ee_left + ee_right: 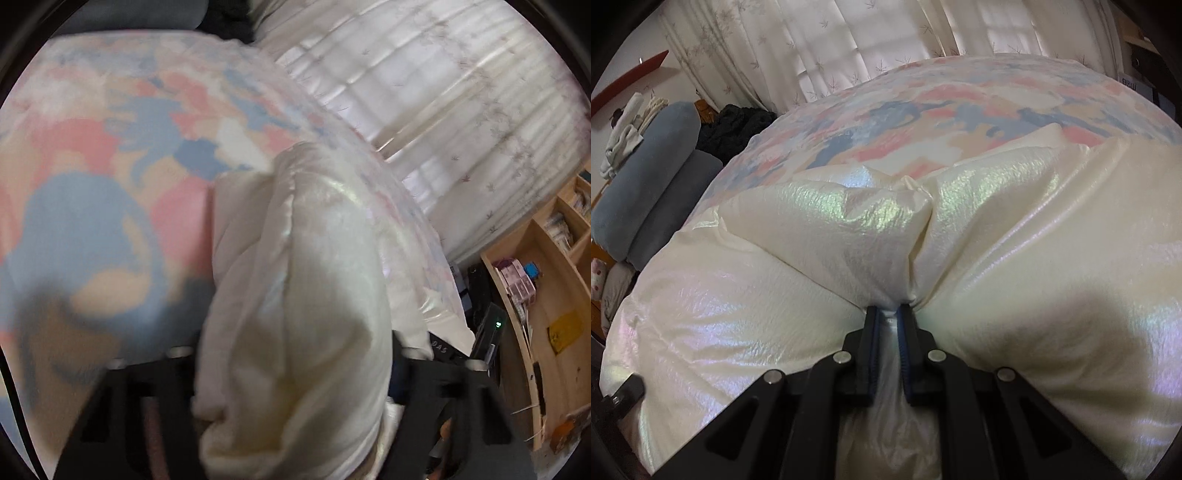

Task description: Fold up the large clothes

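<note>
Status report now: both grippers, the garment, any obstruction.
Right gripper shut on white puffy jacket. Left gripper: jacket bulk between its jaws, grip unclear. Jacket bunched on patterned bedspread. Nothing blocking.

The puffy cream jacket [1015, 258] has a pearly, iridescent sheen and lies spread in thick, quilted billows across the near part of the bed [923, 107] — on a pink, blue and peach patterned cover. In the left wrist view one bulky part of it rises in a rounded, creased hump — its fabric blurred, a stitched seam running along it.
</note>
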A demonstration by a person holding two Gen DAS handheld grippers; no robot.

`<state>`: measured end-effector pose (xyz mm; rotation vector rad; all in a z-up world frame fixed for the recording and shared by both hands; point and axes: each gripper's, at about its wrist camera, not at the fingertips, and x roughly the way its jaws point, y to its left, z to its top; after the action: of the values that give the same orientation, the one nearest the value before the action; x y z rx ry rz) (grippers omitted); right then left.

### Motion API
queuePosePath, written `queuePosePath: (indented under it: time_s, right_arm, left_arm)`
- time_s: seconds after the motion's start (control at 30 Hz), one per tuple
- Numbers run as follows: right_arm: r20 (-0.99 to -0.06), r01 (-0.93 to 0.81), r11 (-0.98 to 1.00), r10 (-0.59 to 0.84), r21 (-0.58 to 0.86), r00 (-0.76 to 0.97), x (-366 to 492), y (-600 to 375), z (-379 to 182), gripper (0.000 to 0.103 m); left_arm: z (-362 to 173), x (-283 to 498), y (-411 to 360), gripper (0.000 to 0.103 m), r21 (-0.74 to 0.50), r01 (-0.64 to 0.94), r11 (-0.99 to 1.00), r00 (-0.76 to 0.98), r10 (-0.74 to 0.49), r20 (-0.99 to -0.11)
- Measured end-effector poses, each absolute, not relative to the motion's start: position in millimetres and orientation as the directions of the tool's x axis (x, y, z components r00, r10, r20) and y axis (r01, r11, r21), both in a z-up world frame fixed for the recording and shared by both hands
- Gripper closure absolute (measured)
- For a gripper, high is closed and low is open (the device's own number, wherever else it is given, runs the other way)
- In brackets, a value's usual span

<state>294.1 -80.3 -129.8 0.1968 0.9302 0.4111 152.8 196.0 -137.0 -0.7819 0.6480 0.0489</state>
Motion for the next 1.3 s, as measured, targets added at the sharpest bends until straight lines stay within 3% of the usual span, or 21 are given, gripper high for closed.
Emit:
queuePosePath:
  time_s: [0.1, 0.2, 0.47, 0.87, 1.3]
  right_arm:
    - [-0.743, -0.252, 0.903, 0.430, 0.348, 0.513, 295, -80, -127, 0.093]
    - [-0.760, -0.247, 0.898, 0.439, 0.363, 0.479, 297, -83, -117, 0.093]
    - [-0.751, -0.295, 0.890, 0.454, 0.349, 0.479, 247, -96, -81, 0.093]
    - [-0.728, -0.324, 0.870, 0.489, 0.371, 0.481, 243, -85, -121, 0.093]
    - [-0.680, -0.312, 0.848, 0.530, 0.429, 0.506, 238, -90, -129, 0.094]
  left_arm:
    - [-118, 147, 183, 0.069, -0.549, -0.252, 0.797, 0.820, -0.126, -0.559]
    - [-107, 142, 178, 0.072, -0.511, -0.251, 0.822, 0.824, -0.095, -0.558]
    - [-86, 108, 169, 0.072, -0.415, -0.223, 0.882, 0.843, -0.040, -0.536]
    - [-33, 95, 113, 0.072, -0.210, -0.127, 0.969, 0.885, 0.015, -0.465]
    - [15, 122, 3, 0.072, 0.028, 0.038, 0.999, 0.909, -0.023, -0.417]
